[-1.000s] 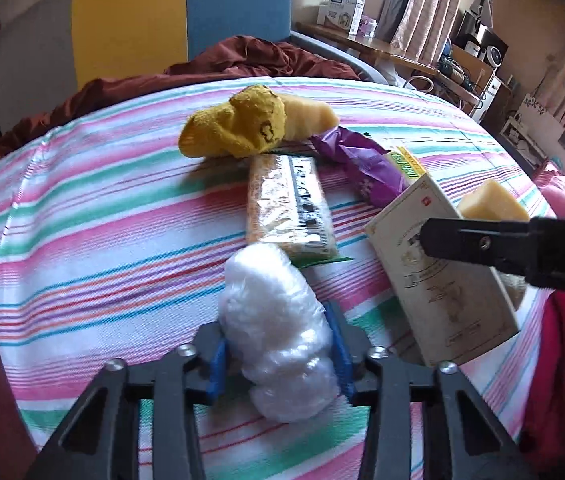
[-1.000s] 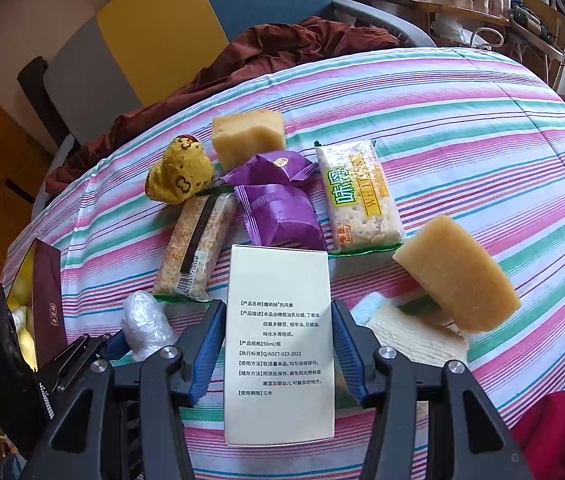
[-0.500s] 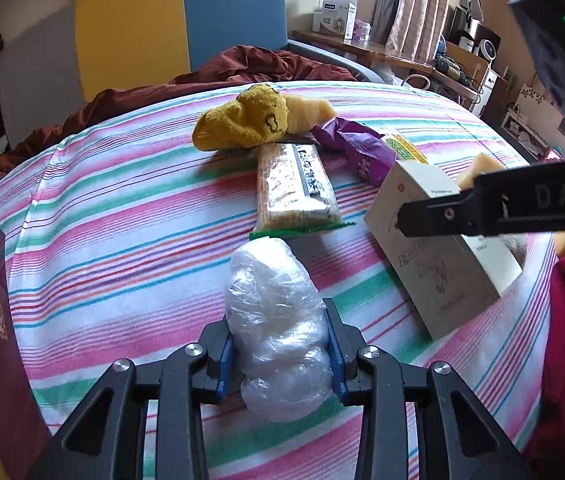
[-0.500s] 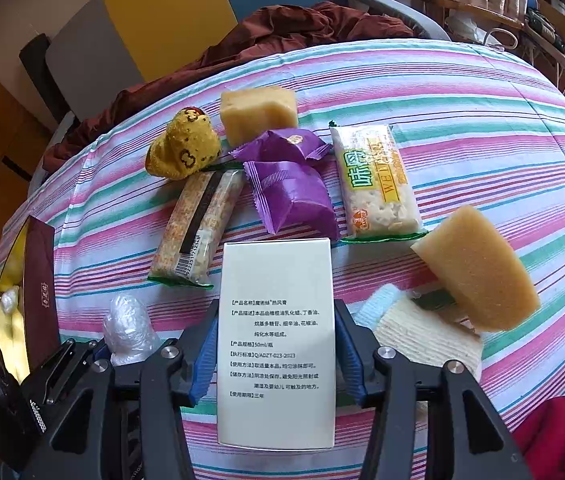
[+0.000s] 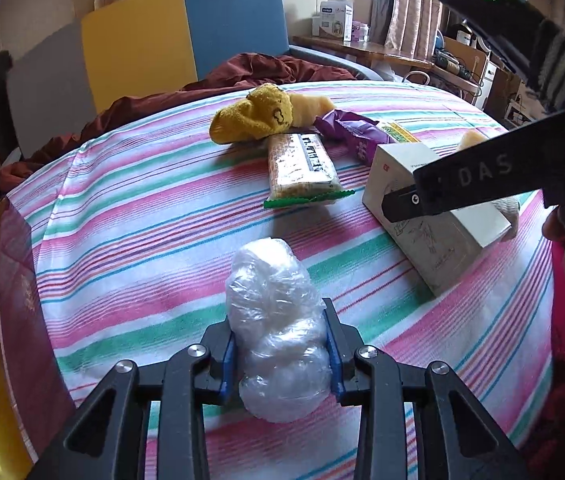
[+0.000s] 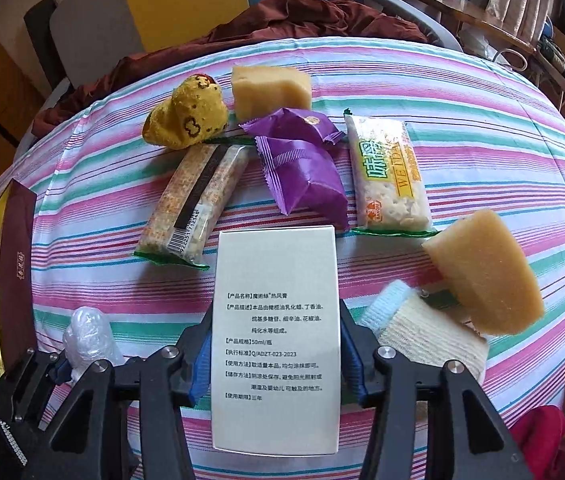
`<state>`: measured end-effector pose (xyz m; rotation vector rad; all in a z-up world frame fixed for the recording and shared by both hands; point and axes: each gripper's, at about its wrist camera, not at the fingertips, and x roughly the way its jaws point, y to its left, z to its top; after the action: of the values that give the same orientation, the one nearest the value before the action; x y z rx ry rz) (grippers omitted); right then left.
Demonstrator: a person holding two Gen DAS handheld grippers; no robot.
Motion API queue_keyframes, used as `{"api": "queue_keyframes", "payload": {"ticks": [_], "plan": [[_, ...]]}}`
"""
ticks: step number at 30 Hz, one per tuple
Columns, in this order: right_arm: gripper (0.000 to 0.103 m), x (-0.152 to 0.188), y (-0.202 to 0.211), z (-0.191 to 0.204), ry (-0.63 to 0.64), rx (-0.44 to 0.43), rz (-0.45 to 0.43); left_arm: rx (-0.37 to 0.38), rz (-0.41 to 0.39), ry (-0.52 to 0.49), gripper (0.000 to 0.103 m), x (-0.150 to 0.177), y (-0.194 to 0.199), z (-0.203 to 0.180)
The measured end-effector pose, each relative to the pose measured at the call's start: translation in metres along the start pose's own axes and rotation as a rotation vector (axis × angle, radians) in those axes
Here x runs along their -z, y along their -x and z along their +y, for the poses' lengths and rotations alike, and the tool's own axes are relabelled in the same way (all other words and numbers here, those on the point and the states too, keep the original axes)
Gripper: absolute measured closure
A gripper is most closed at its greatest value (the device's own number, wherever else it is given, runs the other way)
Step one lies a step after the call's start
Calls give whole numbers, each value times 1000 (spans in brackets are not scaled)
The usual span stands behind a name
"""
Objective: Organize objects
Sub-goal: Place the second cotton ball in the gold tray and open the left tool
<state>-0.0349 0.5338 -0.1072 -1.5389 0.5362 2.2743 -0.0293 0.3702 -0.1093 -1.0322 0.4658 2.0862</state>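
Note:
My left gripper (image 5: 280,350) is shut on a crumpled clear plastic bag (image 5: 278,328), held above the striped tablecloth (image 5: 142,216). The bag also shows at lower left in the right wrist view (image 6: 88,340). My right gripper (image 6: 276,354) is shut on a white carton with printed text (image 6: 276,336), lifted off the table. The carton shows at right in the left wrist view (image 5: 426,236), with the right gripper's black body in front of it.
On the cloth lie a yellow plush (image 6: 188,116), two tan sponges (image 6: 270,88) (image 6: 486,272), a grain snack bar (image 6: 194,204), purple packets (image 6: 302,164), a yellow cracker pack (image 6: 390,176) and a knitted cloth (image 6: 426,332). An open maroon box (image 6: 14,272) sits at left.
Both grippers have lifted and drawn back with their loads. The carton now hangs clear of the cloth, and the bag has risen with the left gripper.

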Motion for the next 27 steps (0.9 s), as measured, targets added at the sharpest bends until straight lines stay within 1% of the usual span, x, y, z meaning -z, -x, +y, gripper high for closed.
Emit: {"api": "queue_keyframes", "payload": {"ticks": [1,4,7,9,10,13,17,20,21,23,25,27], "plan": [[52,0,0,1,6,8,-3,9,0,8,68,0,5,1],[52,1,0,1,17,17,-8,37,-47,22,68,0,37,7],[52,2,2,3,24,25,-11,42,-91,62,68,-3,74,29],[53,3,2,4,30,34,-13,29,-103,116,68,0,98,57],[53,4,2,5,34,39,-13,14,-105,149,68,3,109,78],[53,4,2,7,45,52,-15,-63,-91,240,68,15,132,139],[53,6,1,11,66,80,-19,-188,-19,424,68,45,138,232],[53,5,0,15,75,94,-21,-238,37,557,68,69,132,288],[53,6,0,17,76,96,-22,-231,55,593,68,75,129,302],[53,6,0,17,80,97,-23,-238,63,638,68,82,125,320],[53,9,2,16,82,100,-24,-260,74,637,68,83,118,328],[53,10,1,19,85,103,-25,-267,82,637,68,82,110,333]]}}
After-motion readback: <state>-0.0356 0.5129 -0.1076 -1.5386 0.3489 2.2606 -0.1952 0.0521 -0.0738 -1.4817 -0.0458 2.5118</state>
